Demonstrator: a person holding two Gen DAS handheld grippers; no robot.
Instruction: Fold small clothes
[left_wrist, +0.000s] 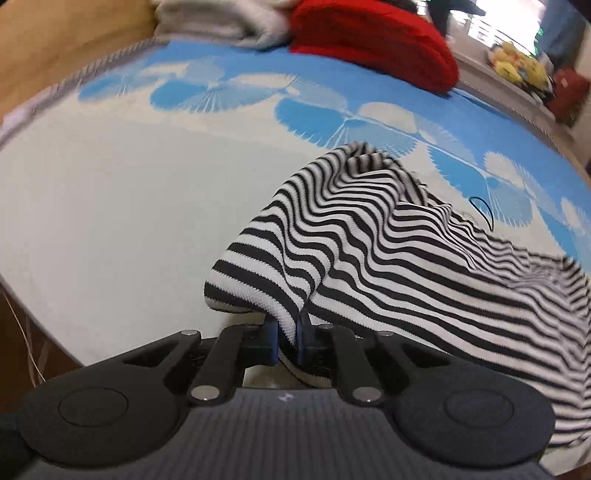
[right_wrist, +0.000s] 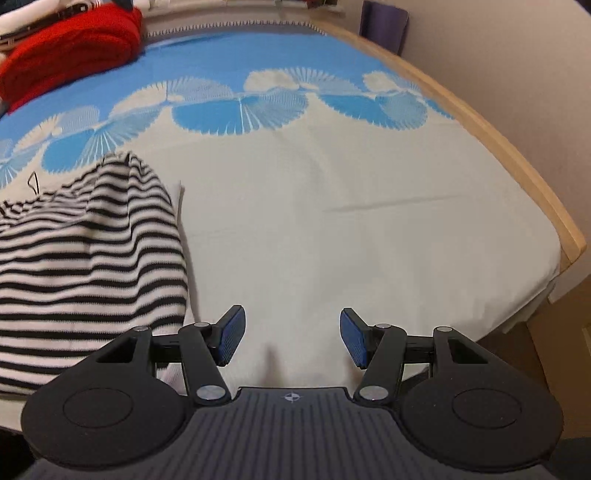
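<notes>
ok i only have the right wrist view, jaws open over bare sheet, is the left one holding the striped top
Observer: Yes. The left gripper is shut on an edge of the striped top, folded over at the jaws.
Operator: is the top lifted or flat
Observer: Lifted near the jaws; the rest trails right across the sheet.
Operator: anything else near it
Observer: A thin black loop lies on the sheet just behind the top.
Operator: what's past that
Observer: Yellow toys on a ledge beyond the bed, right of the red knit.

Black tongs (right_wrist: 291, 338), blue ribbed pads (right_wrist: 233, 334), silver screws.
</notes>
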